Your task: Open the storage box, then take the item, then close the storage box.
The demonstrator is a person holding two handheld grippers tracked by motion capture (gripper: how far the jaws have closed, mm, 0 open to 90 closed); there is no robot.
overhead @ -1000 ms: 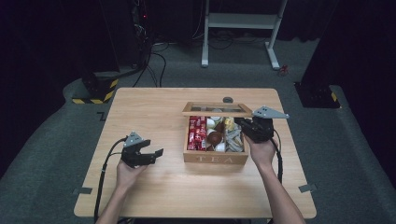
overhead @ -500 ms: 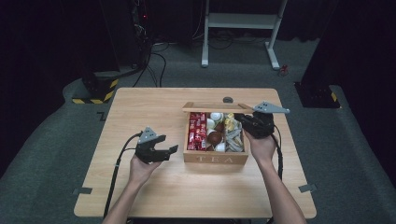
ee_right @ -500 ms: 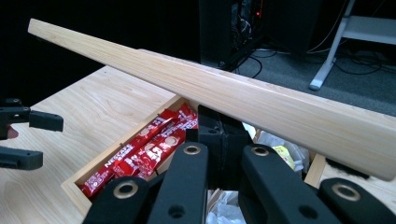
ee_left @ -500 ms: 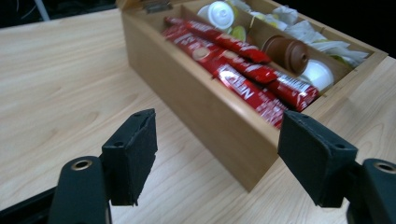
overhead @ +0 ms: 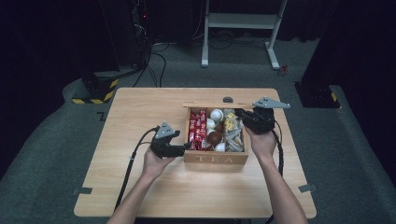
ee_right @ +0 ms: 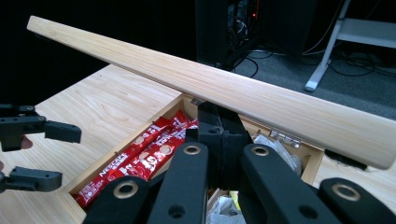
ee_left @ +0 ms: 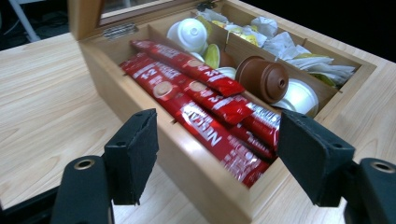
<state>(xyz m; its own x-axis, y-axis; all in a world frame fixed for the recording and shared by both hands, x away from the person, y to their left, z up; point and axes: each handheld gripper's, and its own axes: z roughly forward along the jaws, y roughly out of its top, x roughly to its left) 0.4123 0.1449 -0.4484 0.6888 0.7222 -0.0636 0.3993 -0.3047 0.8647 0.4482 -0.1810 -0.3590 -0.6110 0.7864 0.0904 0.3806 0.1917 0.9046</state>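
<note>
Sitting right of centre on the wooden worktop (overhead: 140, 186), one tea box (overhead: 215, 158) of pale wood stands with its hinged lid (overhead: 210, 104) raised at the far side; the near wall carries the word TEA. Dividers split the inside into three long compartments running near to far. The left one holds a stack of red coffee sticks (ee_left: 205, 109) with white lettering, at least four, lying lengthwise. The middle one holds round capsules: one brown pod (ee_left: 262, 79) and about three white ones (ee_left: 191, 31), with a yellowish-green one between them. The right compartment is packed with pale and yellow sachets (ee_left: 299, 53), too crumpled to count.

Two tongs are at work. The left tongs (overhead: 180, 148) sit at the box's near left corner, jaws apart and just closing somewhat, straddling the box wall and the near ends of the red sticks without pressing on either. The right tongs (overhead: 243, 117) are over the far right part of the box, jaws closed together, close under the lid's edge; whether they touch the lid I cannot tell.
</note>
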